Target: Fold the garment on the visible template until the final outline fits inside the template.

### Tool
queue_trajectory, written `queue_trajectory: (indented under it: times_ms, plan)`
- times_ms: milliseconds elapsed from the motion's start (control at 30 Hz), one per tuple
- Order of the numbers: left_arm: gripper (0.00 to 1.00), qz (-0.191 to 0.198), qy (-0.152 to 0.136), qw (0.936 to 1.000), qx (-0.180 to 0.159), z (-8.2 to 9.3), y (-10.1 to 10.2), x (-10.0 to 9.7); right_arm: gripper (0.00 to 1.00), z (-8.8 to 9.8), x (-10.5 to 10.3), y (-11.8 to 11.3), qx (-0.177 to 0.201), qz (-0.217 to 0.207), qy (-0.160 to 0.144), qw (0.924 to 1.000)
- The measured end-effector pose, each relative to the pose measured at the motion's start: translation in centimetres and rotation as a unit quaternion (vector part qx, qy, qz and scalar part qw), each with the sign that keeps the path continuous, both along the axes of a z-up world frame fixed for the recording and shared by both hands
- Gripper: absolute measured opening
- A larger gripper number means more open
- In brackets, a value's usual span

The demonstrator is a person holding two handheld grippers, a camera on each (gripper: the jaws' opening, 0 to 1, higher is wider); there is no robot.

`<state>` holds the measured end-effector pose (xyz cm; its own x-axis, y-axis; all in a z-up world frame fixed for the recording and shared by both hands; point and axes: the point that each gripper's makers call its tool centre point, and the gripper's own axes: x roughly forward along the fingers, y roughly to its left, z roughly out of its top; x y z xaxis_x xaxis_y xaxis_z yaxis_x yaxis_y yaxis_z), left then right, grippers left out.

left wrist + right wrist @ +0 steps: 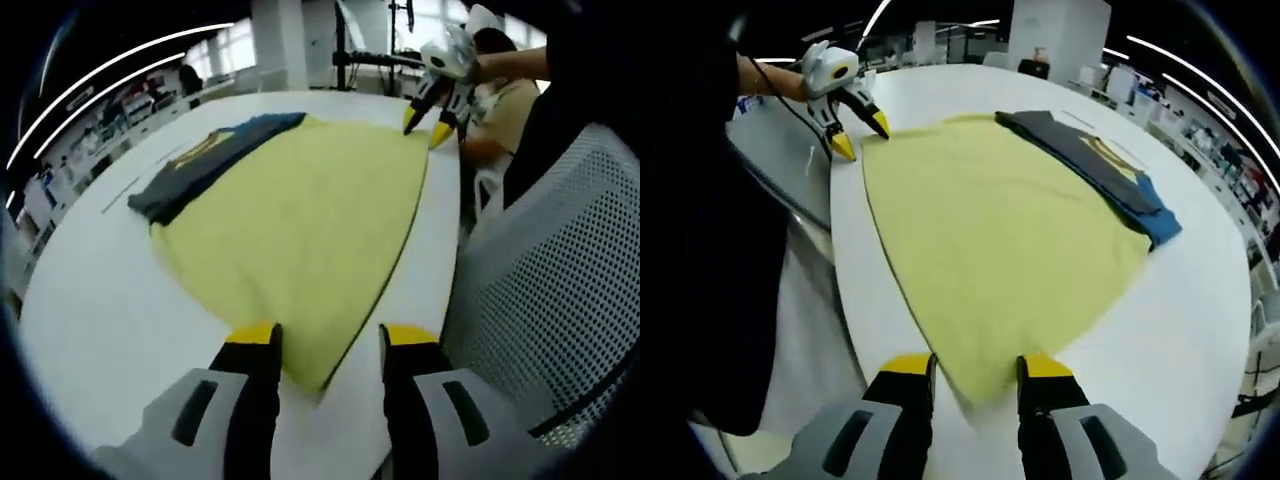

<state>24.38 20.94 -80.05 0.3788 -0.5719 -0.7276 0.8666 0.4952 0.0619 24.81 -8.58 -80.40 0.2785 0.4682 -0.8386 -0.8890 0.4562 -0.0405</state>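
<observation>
Both tongs (331,342) (977,367) gape apart at opposite corners of the yellow garment (300,215), stretched lengthwise between them.

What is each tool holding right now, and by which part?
Nothing is clamped. Both the left tool and the right tool stand open, each straddling one corner of the yellow garment along its near edge.

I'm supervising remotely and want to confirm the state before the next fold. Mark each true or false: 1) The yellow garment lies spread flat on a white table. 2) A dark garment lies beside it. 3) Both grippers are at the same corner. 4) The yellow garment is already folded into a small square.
1) True: the yellow garment lies flat on the white table.
2) True: the dark garment lies along one edge.
3) False: the left gripper and the right gripper are at opposite corners.
4) False: it is spread wide.
</observation>
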Motion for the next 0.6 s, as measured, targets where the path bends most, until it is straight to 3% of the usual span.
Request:
queue_trajectory:
  times_ms: [200, 367, 600]
  plan:
    - [0.18, -0.003, 0.005, 0.9999, -0.009, -0.1, -0.3, 0.0, 0.20, -0.1, -0.2, 0.2, 0.004, 0.008, 0.014, 0.9999]
    - [0.16, 0.015, 0.006, 0.9997, -0.018, -0.1, -0.3, 0.3, 0.08, -0.1, 0.8, -0.2, 0.005, -0.012, 0.004, 0.9999]
    - [0.09, 0.038, 0.003, 0.9992, -0.015, -0.1, -0.1, 1.1, 0.04, -0.1, 1.2, -0.2, 0.017, -0.034, 0.003, 0.9993]
